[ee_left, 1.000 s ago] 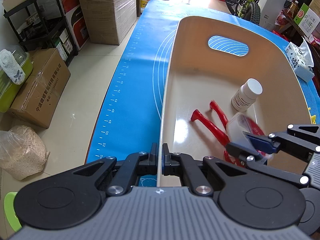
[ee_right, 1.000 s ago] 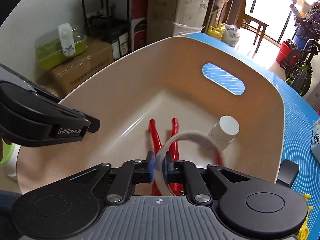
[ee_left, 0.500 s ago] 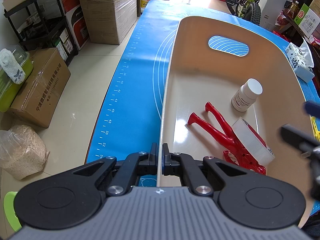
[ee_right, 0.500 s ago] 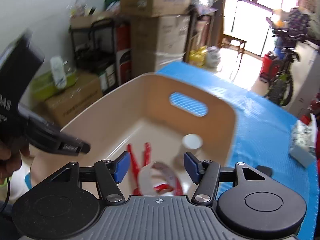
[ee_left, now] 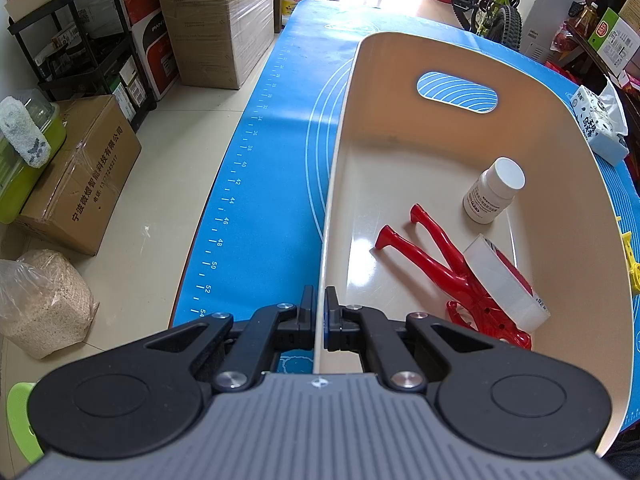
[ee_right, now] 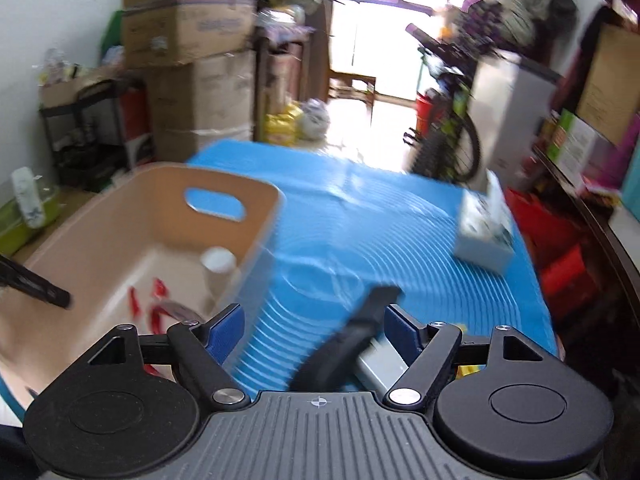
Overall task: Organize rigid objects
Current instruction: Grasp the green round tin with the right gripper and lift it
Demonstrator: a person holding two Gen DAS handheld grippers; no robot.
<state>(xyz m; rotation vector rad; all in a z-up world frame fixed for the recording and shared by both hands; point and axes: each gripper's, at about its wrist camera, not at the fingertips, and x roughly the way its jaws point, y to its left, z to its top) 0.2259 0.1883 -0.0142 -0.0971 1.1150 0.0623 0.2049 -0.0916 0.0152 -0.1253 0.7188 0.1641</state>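
Note:
My left gripper [ee_left: 319, 312] is shut on the near left rim of the beige bin [ee_left: 340, 152]. Inside the bin lie red plastic pliers [ee_left: 436, 268], a roll of clear tape [ee_left: 506, 280] leaning on them, and a white pill bottle [ee_left: 494, 190]. My right gripper [ee_right: 314, 330] is open and empty, above the blue mat [ee_right: 360, 220] to the right of the bin [ee_right: 132, 216]. A black-handled tool [ee_right: 352, 336] with a grey blade lies on the mat just below the right gripper's fingers. The right wrist view is blurred.
A tissue pack [ee_left: 600, 128] lies on the mat right of the bin, also in the right wrist view [ee_right: 484, 232]. Yellow toy pieces [ee_left: 632, 256] sit at the mat's right edge. Cardboard boxes [ee_left: 80, 176], a shelf and a bicycle stand around the table.
My right gripper opened and let go of the tape roll, which now leans on the pliers in the bin. It then pulled out and swung right over the mat. The left gripper stayed put.

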